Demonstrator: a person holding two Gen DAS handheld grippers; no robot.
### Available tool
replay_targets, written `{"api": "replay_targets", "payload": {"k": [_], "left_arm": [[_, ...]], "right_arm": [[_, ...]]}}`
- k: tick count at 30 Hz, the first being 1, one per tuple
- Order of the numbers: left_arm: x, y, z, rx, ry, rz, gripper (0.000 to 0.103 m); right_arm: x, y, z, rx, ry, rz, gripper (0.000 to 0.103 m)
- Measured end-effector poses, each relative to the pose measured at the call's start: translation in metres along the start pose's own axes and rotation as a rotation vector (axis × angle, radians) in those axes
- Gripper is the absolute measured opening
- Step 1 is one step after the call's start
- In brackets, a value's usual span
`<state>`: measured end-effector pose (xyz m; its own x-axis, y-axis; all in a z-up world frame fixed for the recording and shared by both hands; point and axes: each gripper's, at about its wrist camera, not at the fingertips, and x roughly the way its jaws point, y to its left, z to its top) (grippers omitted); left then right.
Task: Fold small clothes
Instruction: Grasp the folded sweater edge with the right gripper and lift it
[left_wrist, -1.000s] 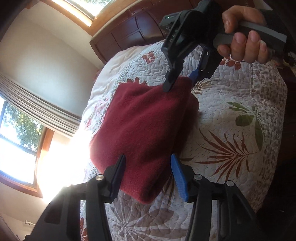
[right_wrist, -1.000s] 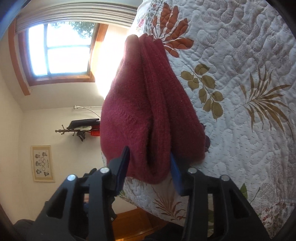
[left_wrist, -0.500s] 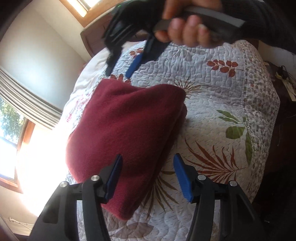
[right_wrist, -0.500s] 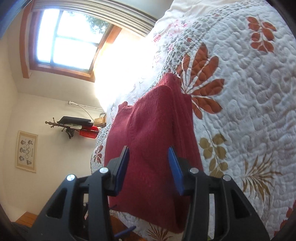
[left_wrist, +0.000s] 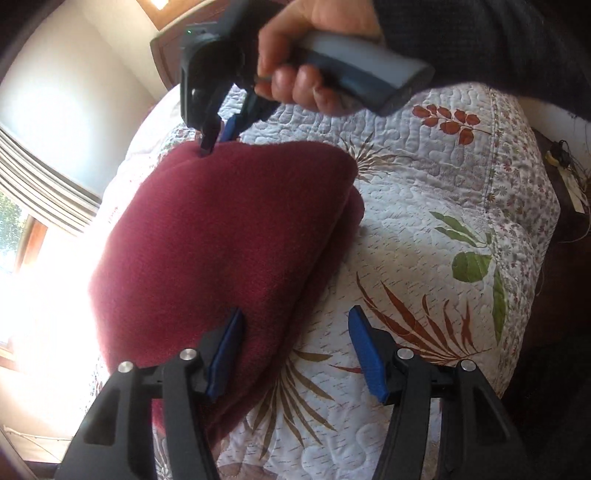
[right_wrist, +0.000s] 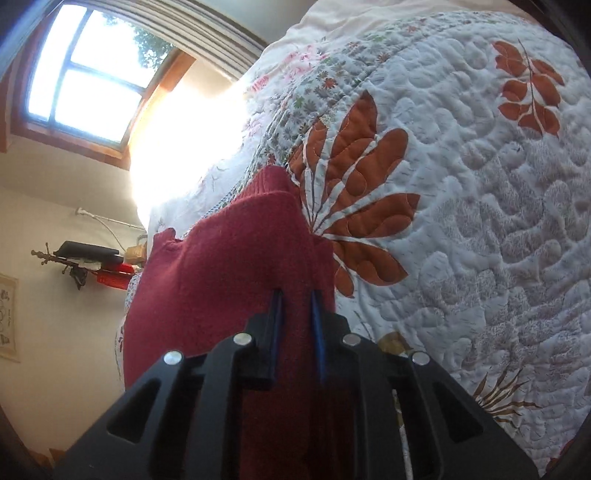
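Your right tool (right_wrist: 297, 332) pinches the sweater (left_wrist: 229, 236); your left tool (left_wrist: 293, 350) is wide. Pull hard and the fold slides apart on the bed (left_wrist: 424, 206).

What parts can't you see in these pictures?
- Dark red knitted garment: its left edge vanishes in window glare, left wrist view.
- Same garment's near end: hidden behind the right gripper, right wrist view.
- White leaf-patterned quilt: its top is covered by the hand and dark sleeve.
- Framed wall picture: cut off by the edge, too small to read.
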<state>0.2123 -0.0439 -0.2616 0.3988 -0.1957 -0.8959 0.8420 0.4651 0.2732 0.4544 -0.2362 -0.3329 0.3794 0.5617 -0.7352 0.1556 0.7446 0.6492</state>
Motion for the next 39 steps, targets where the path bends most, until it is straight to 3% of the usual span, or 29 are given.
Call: {"api": "replay_targets", "payload": {"k": [3, 5, 7, 10, 11, 13, 18, 23, 27, 30, 32, 33, 34, 36, 39], "left_arm": [[-0.038, 0.02, -0.006, -0.098, -0.054, -0.065, 0.06], [-0.065, 0.041, -0.015, -0.203, -0.108, -0.098, 0.065], [-0.083, 0.06, -0.025, -0.29, -0.141, -0.082, 0.072], [-0.085, 0.079, -0.035, -0.376, -0.123, -0.052, 0.072], [-0.083, 0.084, -0.038, -0.407, -0.12, -0.057, 0.072], [-0.077, 0.091, -0.042, -0.466, -0.103, -0.079, 0.072], [-0.075, 0.095, -0.049, -0.514, -0.102, -0.1, 0.072], [-0.06, 0.115, -0.069, -0.683, -0.08, -0.176, 0.072], [-0.047, 0.146, -0.094, -0.896, -0.076, -0.294, 0.072], [-0.038, 0.162, -0.104, -1.002, -0.085, -0.382, 0.072], [-0.032, 0.166, -0.11, -1.061, -0.101, -0.449, 0.073], [-0.029, 0.168, -0.112, -1.088, -0.109, -0.481, 0.073], [-0.025, 0.169, -0.115, -1.116, -0.117, -0.516, 0.073], [-0.015, 0.17, -0.12, -1.182, -0.126, -0.592, 0.074], [-0.002, 0.172, -0.131, -1.296, -0.155, -0.696, 0.074]], "right_arm": [[-0.028, 0.0, -0.003, 0.009, -0.018, 0.095, 0.027], [-0.045, -0.001, -0.005, 0.004, -0.019, 0.119, 0.039], [-0.053, -0.002, -0.01, 0.012, 0.014, 0.16, 0.06], [-0.043, 0.005, -0.022, -0.018, 0.097, 0.176, 0.067], [-0.034, 0.007, -0.026, -0.038, 0.129, 0.159, 0.065], [-0.02, 0.011, -0.031, -0.055, 0.158, 0.126, 0.013], [-0.05, 0.004, -0.033, -0.042, 0.066, 0.122, 0.009], [-0.018, -0.029, -0.038, 0.06, 0.11, 0.091, 0.012], [-0.054, -0.017, -0.043, 0.019, 0.063, 0.114, 0.034], [-0.08, -0.014, -0.059, -0.008, 0.053, 0.098, 0.061], [-0.079, -0.015, -0.074, -0.008, 0.091, 0.115, 0.063], [-0.075, -0.016, -0.08, -0.015, 0.114, 0.116, 0.062], [-0.068, -0.019, -0.086, -0.022, 0.128, 0.099, 0.041], [-0.051, -0.026, -0.096, 0.004, 0.17, 0.103, 0.016], [-0.04, -0.049, -0.101, 0.04, 0.173, 0.059, 0.01]]}}
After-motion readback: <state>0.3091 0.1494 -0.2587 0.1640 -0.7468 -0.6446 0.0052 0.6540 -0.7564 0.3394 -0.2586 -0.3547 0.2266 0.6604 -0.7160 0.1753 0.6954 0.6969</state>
